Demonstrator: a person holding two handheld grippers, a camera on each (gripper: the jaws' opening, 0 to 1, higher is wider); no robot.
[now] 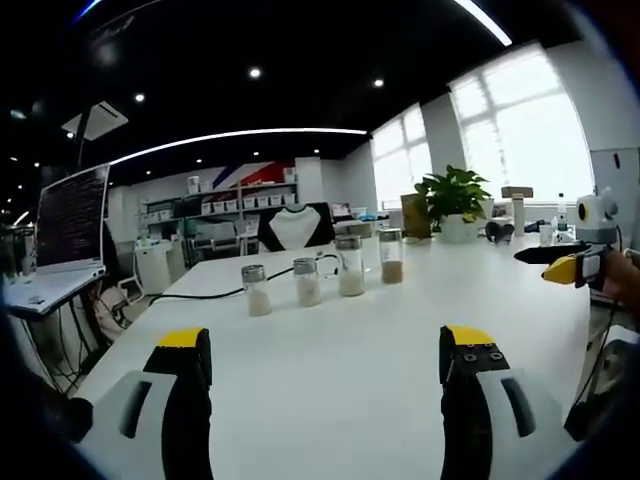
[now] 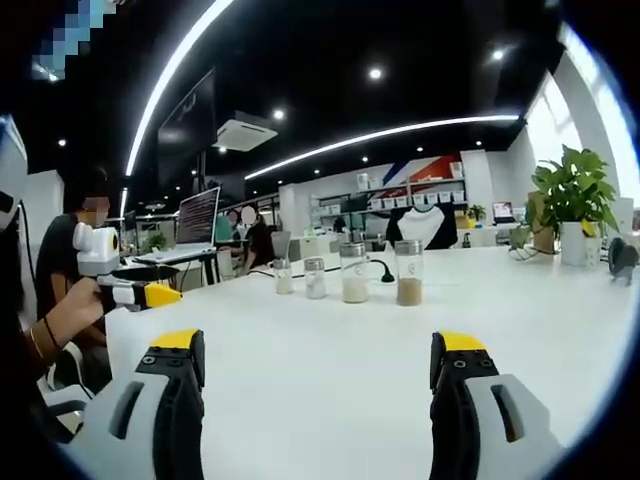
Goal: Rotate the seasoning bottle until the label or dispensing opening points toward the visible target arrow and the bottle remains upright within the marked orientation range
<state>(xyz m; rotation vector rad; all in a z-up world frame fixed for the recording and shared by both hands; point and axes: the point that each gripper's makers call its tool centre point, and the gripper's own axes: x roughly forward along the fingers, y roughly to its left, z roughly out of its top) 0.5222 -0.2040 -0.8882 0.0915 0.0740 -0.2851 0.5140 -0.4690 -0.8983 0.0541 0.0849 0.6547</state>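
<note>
Standing in a loose row on the white table [image 1: 350, 390] are four small glass seasoning bottles with metal caps, all upright and set a little apart from one another. In the left gripper view the nearest, the leftmost bottle [image 1: 257, 290], holds pale powder; next comes the second bottle [image 1: 307, 281], then the third bottle [image 1: 350, 265], taller, also with a whitish fill, and last the brown-filled bottle [image 1: 391, 256] furthest back. A black cable [image 1: 215, 294] snakes across the tabletop behind them toward the left edge. No arrow mark can be made out on the table from either view.

The left gripper [image 1: 325, 365] hangs low over the bare table well short of the bottles, its yellow-tipped jaws spread wide with nothing between them. The right gripper [image 2: 318, 365] is the same: jaws wide apart, empty, the row of bottles well ahead of it. In the left gripper view the right gripper comes in from the right edge, held in a hand [image 1: 622, 280].

Further off, a potted plant [image 1: 455, 200] sits near the bright windows, a laptop [image 1: 70, 225] stands open at the left, and shelving [image 1: 235, 205] lines the back wall. In the right gripper view a seated person [image 2: 70, 250] is at the left
</note>
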